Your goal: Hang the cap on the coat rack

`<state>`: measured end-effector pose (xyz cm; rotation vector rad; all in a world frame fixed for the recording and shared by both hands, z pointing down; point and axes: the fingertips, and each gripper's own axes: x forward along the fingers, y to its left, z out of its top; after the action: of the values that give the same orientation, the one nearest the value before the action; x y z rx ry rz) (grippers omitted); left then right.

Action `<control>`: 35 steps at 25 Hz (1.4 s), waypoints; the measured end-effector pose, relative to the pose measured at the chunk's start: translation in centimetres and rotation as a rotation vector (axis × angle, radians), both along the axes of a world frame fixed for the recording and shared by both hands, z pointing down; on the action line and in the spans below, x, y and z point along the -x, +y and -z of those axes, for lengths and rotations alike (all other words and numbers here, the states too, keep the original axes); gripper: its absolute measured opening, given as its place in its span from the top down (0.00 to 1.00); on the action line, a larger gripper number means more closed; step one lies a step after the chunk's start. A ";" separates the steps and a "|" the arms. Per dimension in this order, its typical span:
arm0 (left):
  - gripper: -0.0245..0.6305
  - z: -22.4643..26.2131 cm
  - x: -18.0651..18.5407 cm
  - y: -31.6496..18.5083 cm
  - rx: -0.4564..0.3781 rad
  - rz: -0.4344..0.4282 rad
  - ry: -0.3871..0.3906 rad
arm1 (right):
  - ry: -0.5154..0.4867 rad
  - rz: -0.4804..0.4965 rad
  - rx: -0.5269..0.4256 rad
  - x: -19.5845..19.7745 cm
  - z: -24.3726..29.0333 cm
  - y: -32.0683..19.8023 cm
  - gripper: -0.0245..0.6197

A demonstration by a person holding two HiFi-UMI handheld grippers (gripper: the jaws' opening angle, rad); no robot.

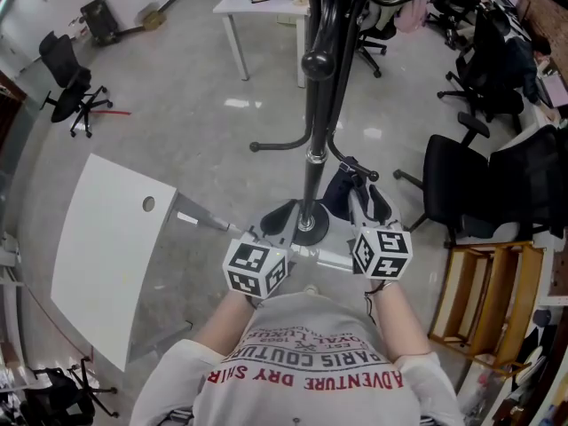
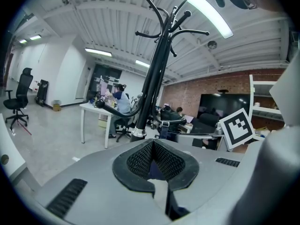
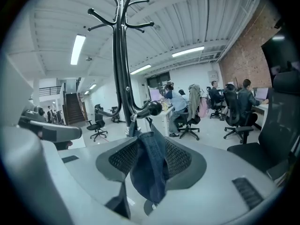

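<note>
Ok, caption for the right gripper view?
Right gripper shut on dark blue denim cap facing the black metal coat rack.

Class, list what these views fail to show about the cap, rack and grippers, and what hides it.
Head view: the cap lies mostly under the right gripper; the coat rack loses its upper hooks to the top edge.
Right gripper view: only a pinched denim fold of the cap shows.
Left gripper view: a blue sliver between the jaws of the left gripper; whether it is the cap is unclear.
</note>
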<state>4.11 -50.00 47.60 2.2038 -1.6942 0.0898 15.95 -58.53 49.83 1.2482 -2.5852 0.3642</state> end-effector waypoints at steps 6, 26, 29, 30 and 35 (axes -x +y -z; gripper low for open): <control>0.96 1.4 -0.8 0.5 -0.031 -0.035 -0.005 | -0.004 -0.010 -0.053 -0.8 2.5 2.6 0.76; 0.96 4.2 -0.8 4.8 -0.108 -0.134 -0.033 | -0.034 0.011 -0.133 0.5 4.9 10.2 0.94; 0.96 4.4 -1.1 5.2 -0.120 -0.162 -0.047 | -0.021 0.027 -0.146 1.1 5.3 10.7 0.94; 0.96 4.4 -1.2 5.2 -0.124 -0.166 -0.052 | -0.021 0.030 -0.149 1.2 5.3 10.6 0.94; 0.96 4.2 -1.1 4.7 -0.115 -0.162 -0.049 | -0.011 0.051 -0.146 1.8 5.4 10.7 0.94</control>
<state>5.25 -45.29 43.44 2.4404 -1.5796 0.0903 14.19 -47.87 44.39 1.2257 -2.6890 0.1759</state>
